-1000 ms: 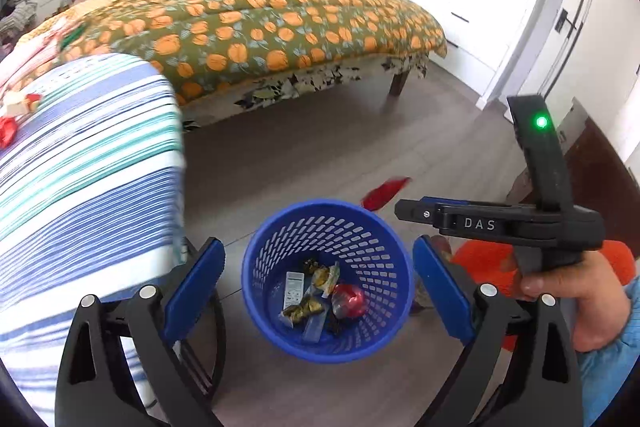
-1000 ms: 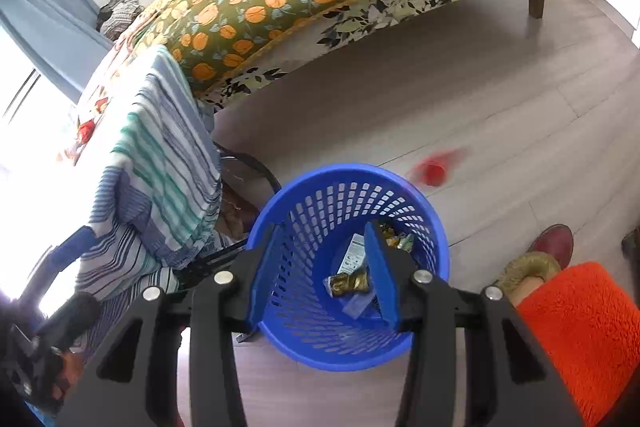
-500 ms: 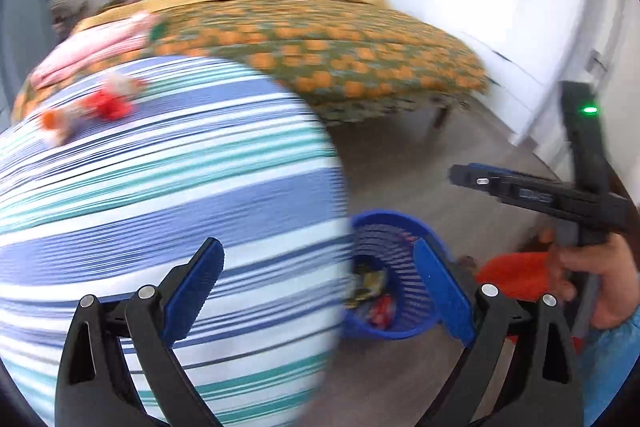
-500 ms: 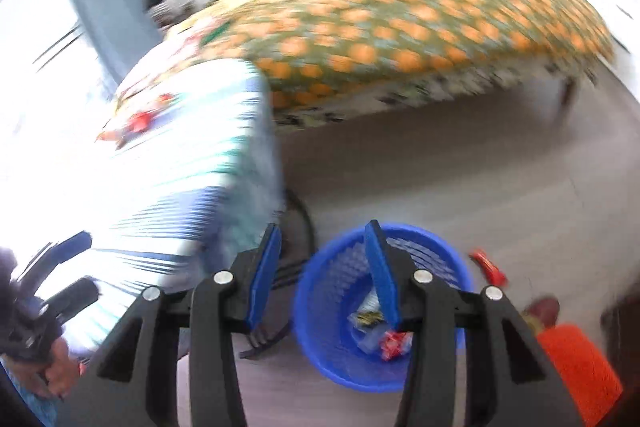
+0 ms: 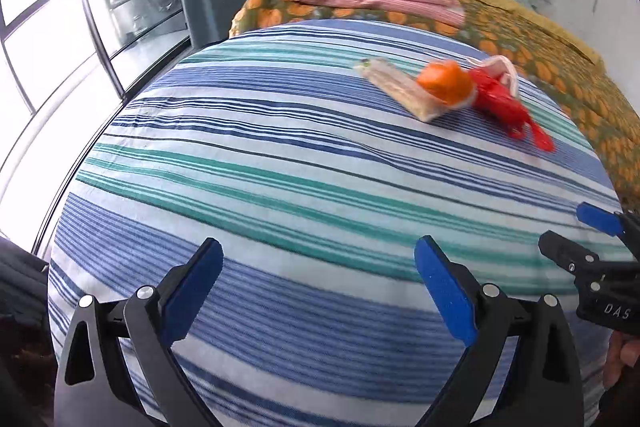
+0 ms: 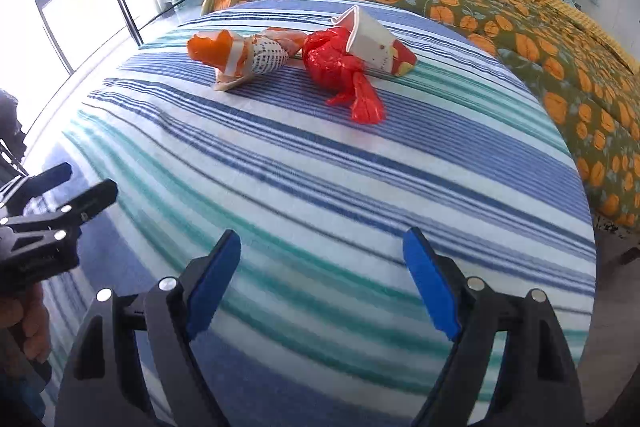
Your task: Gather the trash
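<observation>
The blue perforated plastic basket is gone from both views, replaced by the blue, teal and white striped cloth surface point(image 6: 320, 167). The right gripper point(image 6: 322, 283), its jaws just opened, is held wide and empty; the left gripper point(image 5: 318, 291) is likewise spread, empty. The crumpled red plastic bag point(image 6: 340, 67), flattened white paper cup point(image 6: 376, 43) and orange-and-white wrappers point(image 6: 236, 55) lie at twelve o'clock.

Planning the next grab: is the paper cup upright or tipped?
Tipped. The paper cup lies on its side on the striped cloth, against the red bag.
</observation>
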The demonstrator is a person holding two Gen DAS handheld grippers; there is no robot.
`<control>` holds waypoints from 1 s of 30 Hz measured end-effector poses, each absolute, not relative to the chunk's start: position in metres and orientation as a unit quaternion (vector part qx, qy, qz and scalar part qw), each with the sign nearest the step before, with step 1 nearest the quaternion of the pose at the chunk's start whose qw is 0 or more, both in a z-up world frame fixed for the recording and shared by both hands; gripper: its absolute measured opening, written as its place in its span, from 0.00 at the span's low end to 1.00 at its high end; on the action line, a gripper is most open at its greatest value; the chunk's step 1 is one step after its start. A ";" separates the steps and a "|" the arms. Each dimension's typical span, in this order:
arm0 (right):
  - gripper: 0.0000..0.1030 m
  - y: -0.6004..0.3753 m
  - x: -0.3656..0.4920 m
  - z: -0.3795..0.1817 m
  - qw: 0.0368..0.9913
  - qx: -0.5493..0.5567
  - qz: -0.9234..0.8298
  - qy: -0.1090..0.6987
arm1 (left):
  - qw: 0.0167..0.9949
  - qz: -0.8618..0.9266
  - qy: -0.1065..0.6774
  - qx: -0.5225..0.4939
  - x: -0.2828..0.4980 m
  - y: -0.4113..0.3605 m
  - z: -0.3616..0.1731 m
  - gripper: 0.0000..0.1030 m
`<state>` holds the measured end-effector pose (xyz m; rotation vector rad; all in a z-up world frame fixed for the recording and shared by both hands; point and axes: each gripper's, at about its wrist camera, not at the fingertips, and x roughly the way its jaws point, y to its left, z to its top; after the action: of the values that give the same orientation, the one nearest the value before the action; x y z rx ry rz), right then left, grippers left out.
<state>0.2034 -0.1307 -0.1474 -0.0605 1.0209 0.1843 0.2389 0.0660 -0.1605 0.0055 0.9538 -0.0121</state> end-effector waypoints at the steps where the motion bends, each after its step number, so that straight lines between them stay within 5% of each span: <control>1: 0.90 -0.127 0.210 -0.150 0.871 -0.039 0.083 0.482 | 0.887 0.001 0.462 -0.001 0.247 0.072 -0.164 0.93; 30: 0.96 -0.125 0.233 -0.158 0.878 -0.031 0.075 0.472 | 0.883 0.014 0.470 -0.005 0.276 0.075 -0.173 0.96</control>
<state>0.2326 -0.1247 -0.1581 -0.0646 0.9839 0.1560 0.2764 0.0751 -0.1729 -0.0107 0.9778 0.0283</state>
